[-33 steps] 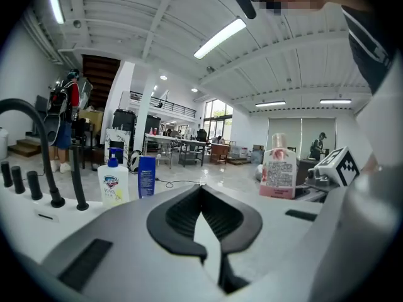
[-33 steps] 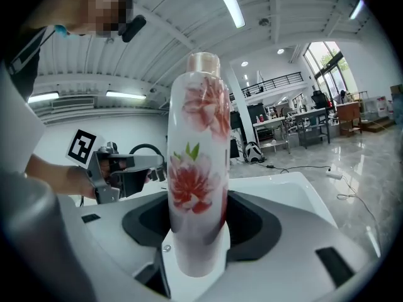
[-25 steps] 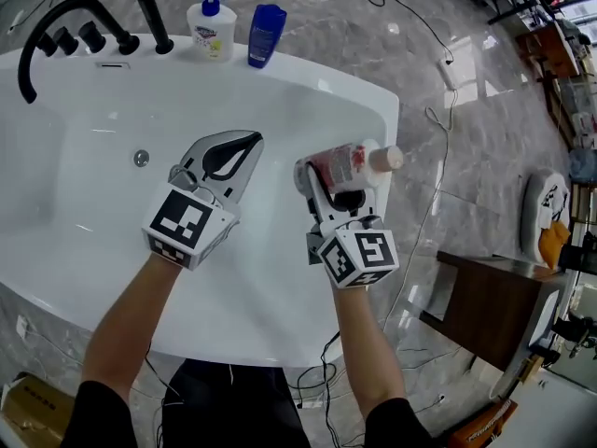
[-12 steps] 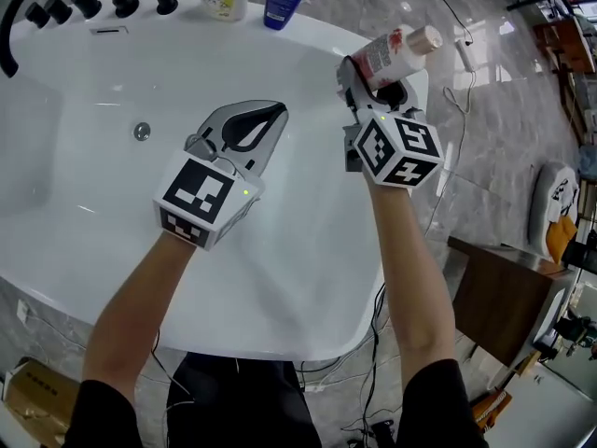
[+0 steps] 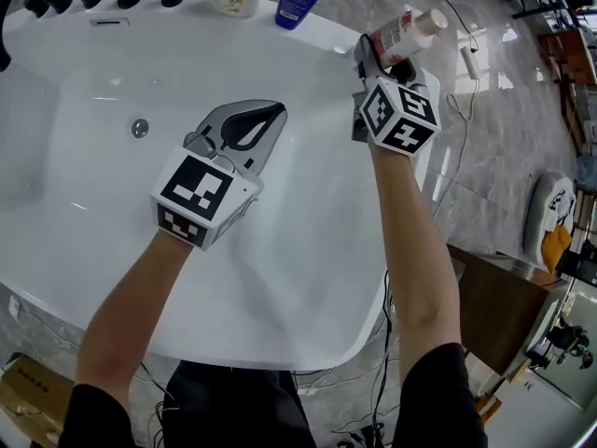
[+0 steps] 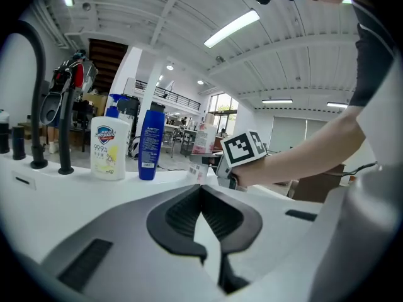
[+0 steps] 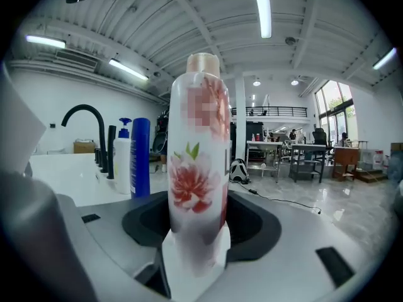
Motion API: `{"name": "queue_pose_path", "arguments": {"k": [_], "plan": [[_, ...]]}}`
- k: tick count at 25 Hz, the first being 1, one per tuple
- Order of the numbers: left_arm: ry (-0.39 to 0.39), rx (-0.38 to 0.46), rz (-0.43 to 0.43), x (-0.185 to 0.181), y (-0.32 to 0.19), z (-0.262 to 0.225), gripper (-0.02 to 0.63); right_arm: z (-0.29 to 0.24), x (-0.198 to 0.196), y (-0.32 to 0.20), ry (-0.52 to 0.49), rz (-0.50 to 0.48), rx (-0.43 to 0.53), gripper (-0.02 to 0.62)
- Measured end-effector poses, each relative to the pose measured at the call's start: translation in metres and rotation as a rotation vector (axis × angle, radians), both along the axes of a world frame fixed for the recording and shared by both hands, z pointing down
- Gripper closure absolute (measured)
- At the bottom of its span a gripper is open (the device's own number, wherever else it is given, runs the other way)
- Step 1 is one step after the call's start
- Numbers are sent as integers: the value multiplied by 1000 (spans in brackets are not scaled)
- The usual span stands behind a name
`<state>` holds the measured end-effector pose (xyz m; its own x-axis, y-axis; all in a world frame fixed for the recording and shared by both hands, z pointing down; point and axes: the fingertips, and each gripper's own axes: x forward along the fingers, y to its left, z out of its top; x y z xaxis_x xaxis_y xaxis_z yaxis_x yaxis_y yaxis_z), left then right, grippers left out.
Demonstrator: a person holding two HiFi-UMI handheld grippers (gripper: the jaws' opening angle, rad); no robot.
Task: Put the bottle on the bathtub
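I am holding the bottle (image 5: pixel 403 28) low on its body in the clamped fingers of the right gripper (image 5: pixel 386 60), above the far right edge of the bathtub (image 5: pixel 322 32), with the left gripper (image 5: pixel 265 117) idling, fingers closed on nothing; I am judging that a release off-centre on that narrow rim risks toppling it.

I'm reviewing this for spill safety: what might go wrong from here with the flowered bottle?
The white flower-printed bottle, shut in the right tool, hangs at the curved rim of the white bathtub. Released off-centre, it may drop to the marble floor or slide into the tub. The grip sits low on the bottle, so it could tip.
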<state>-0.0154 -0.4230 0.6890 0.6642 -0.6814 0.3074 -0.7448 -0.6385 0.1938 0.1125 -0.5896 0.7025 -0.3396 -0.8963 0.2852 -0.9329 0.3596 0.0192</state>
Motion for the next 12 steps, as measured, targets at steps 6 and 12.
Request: {"name": "queue_pose_path", "arguments": {"k": [6, 12], "plan": [[8, -16, -19, -4, -3, 14, 598, -3, -3, -20, -19, -13, 33, 342], [-6, -40, -16, -2, 4, 26, 598, -2, -3, -19, -30, -19, 44, 342]]}}
